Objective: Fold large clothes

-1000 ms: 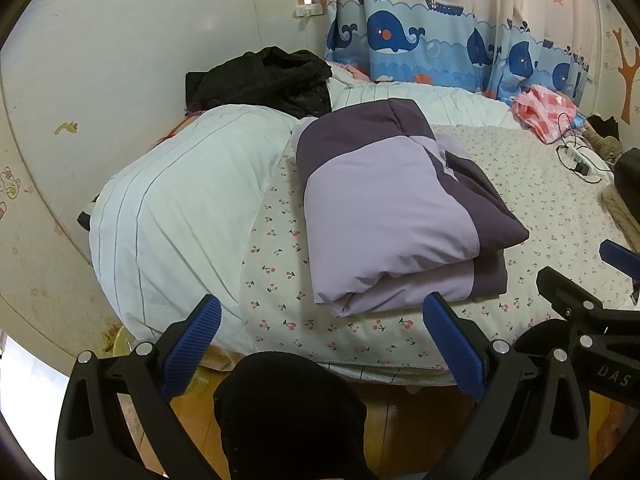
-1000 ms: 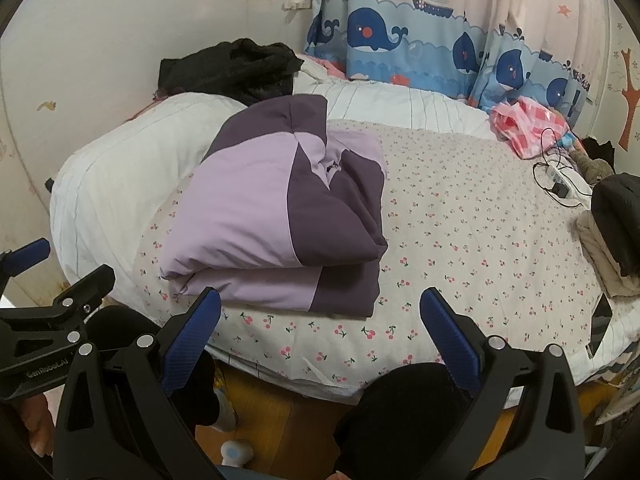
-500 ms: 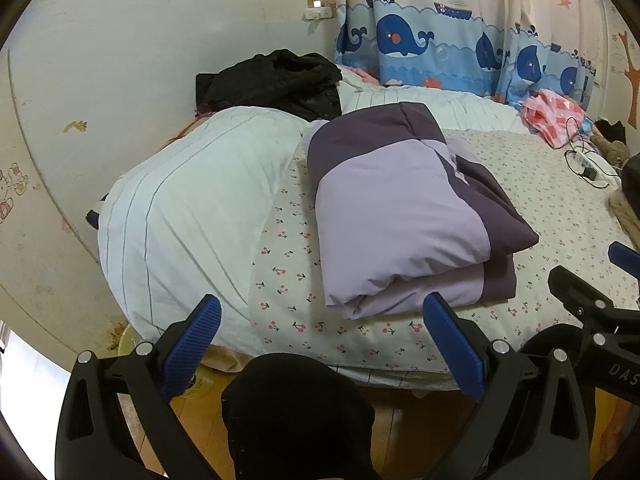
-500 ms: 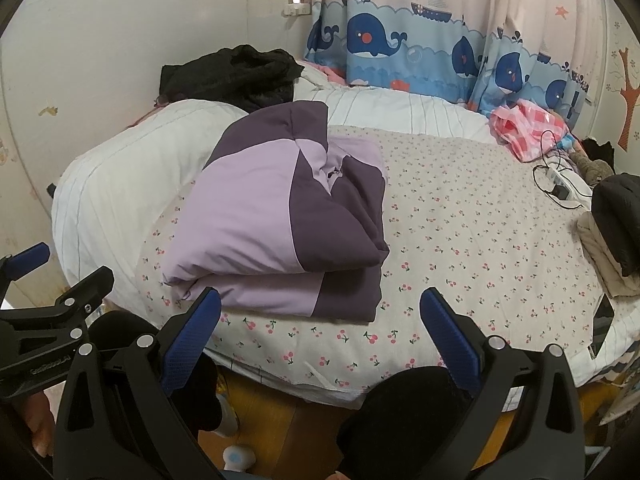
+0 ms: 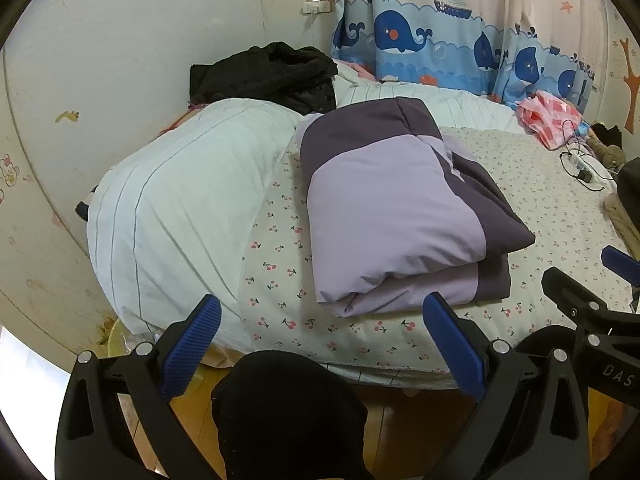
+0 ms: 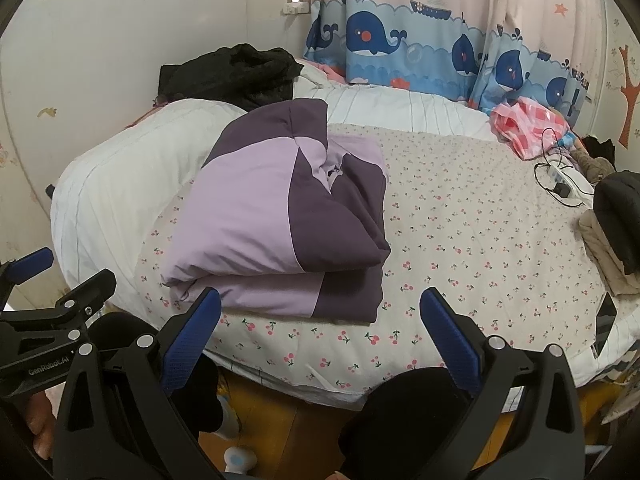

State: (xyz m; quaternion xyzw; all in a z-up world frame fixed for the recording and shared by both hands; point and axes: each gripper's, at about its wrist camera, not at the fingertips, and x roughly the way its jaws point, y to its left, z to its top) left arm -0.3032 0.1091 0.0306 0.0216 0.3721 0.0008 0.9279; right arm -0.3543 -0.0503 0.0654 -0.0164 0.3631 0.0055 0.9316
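A padded garment in light and dark purple (image 5: 396, 216) lies folded into a thick rectangle on the cherry-print bed sheet (image 5: 280, 312), near the bed's front edge. It also shows in the right wrist view (image 6: 280, 216). My left gripper (image 5: 320, 336) is open and empty, held off the bed's front edge just short of the garment. My right gripper (image 6: 320, 332) is open and empty too, beside the left one and in front of the garment. Neither gripper touches the cloth.
A pale striped duvet (image 5: 180, 216) is bunched at the bed's left. A black garment (image 5: 268, 76) lies at the head by the wall. Pink checked cloth (image 6: 528, 128), a power strip with cables (image 6: 560, 180), dark and beige clothes (image 6: 612, 224) and a phone (image 6: 604, 320) lie on the right. Whale curtains (image 6: 420, 52) hang behind.
Both grippers have drifted slightly, and the garment sits a little further right and higher in the views. The garment itself has not moved. Both grippers stay open.
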